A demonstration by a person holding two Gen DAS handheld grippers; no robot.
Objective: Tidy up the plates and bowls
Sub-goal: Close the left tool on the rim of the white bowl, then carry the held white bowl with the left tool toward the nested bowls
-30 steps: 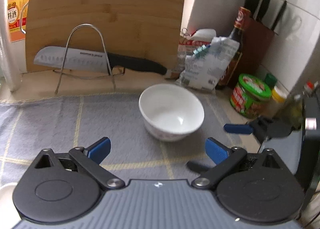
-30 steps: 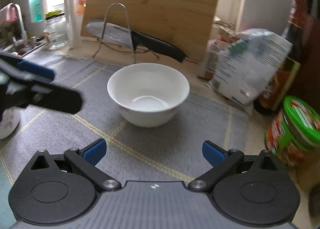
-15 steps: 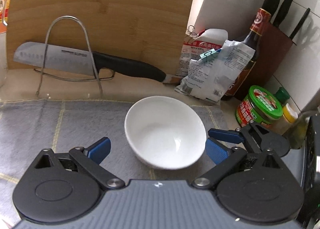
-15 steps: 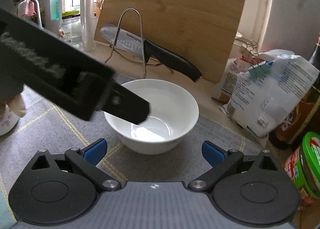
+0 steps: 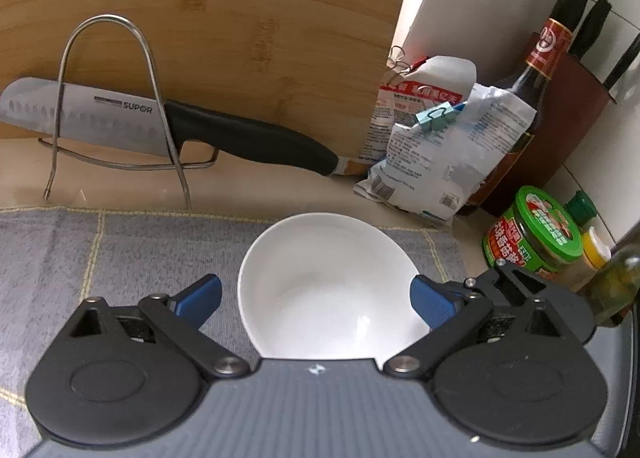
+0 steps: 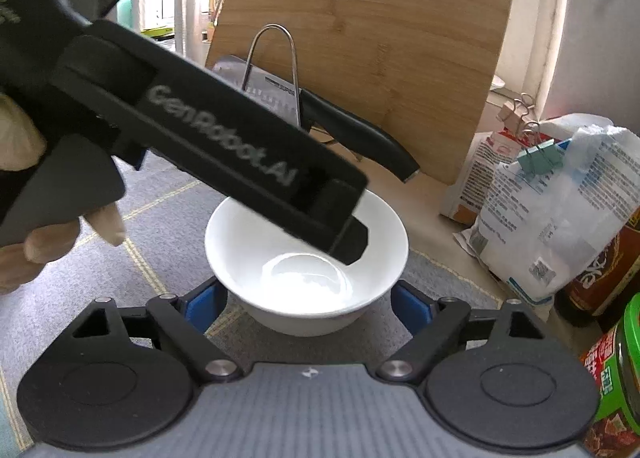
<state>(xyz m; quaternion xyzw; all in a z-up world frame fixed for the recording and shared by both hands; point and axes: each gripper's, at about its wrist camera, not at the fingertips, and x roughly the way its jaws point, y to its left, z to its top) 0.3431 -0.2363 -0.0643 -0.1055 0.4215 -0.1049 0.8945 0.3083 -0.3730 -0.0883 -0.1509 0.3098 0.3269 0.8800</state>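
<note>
Grey cloth (image 5: 140, 250) lies under your white bowl (image 5: 328, 286) at lower centre of both views. Your left gripper (image 5: 316, 302) is spread wide around it, and your right gripper (image 6: 308, 304) likewise brackets its base, fingers apart.

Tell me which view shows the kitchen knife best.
The left wrist view: the kitchen knife shows whole, blade through the wire rack, black handle clear. In the right wrist view, the left hand-held gripper covers most of its blade.
</note>
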